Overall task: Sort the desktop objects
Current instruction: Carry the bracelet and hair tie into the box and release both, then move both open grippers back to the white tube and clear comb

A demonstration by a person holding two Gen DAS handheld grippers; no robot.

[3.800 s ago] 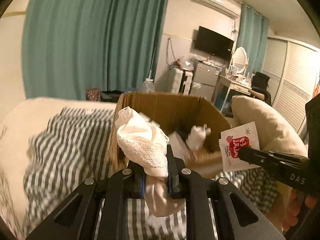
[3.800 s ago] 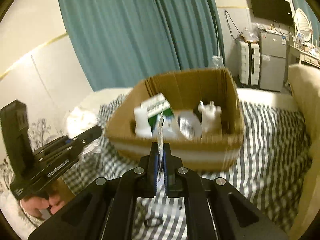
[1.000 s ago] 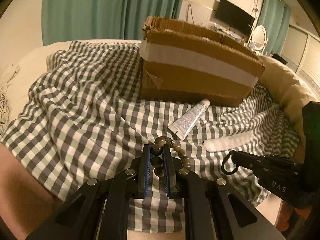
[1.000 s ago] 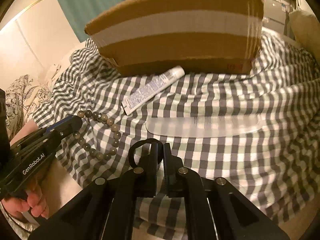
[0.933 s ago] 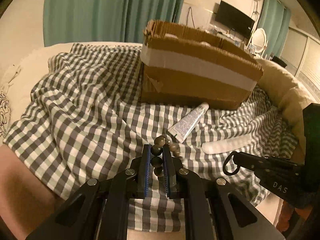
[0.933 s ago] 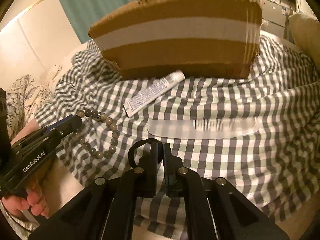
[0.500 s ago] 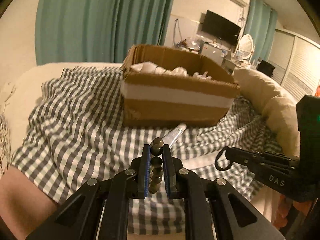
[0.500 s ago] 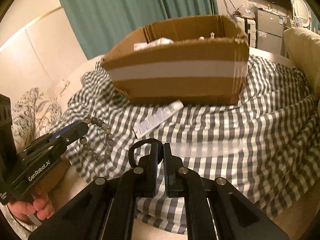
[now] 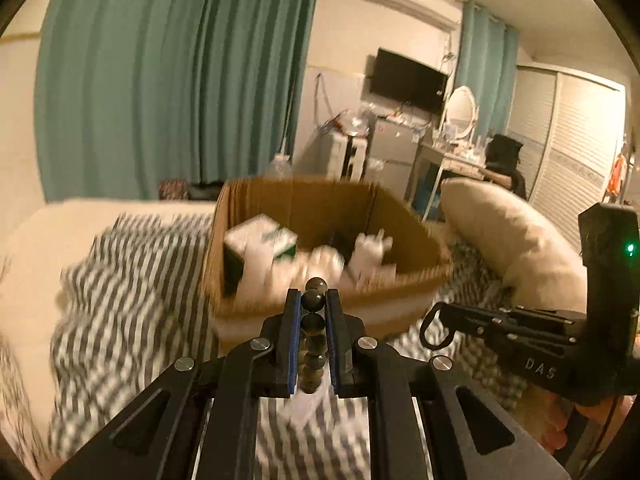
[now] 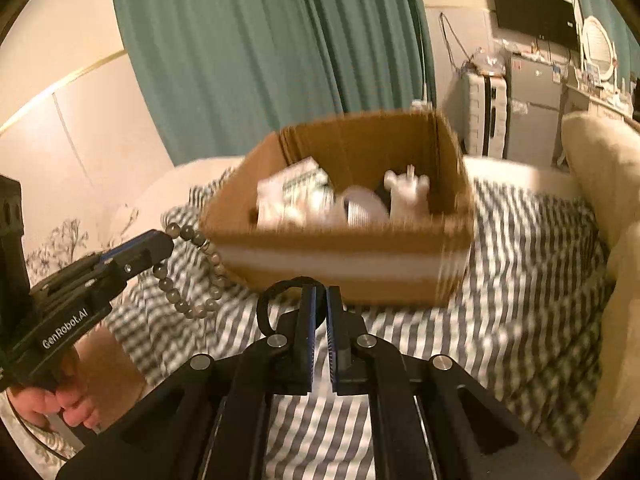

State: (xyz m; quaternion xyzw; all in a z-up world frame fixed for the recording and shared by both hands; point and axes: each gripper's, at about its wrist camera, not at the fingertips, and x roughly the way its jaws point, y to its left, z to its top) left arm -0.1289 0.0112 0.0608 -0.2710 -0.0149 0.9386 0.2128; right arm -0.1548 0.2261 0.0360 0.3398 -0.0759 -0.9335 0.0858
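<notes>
Left gripper (image 9: pixel 311 304) clamps the bead bracelet (image 9: pixel 313 334), beads stacked between its pads, loop dangling at nine o'clock in the right wrist view. Right gripper (image 10: pixel 318 300) pinches a black ring (image 10: pixel 269 300), poking out at eleven o'clock. Beyond both, at twelve o'clock, sits the open cardboard box (image 10: pixel 344 256) on the checked cloth (image 10: pixel 520 280), blurred white items inside.

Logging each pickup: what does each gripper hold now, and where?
Left gripper pinches the bead bracelet across a few beads, the rest dangling. Right gripper clamps a black hair tie at one side.
</notes>
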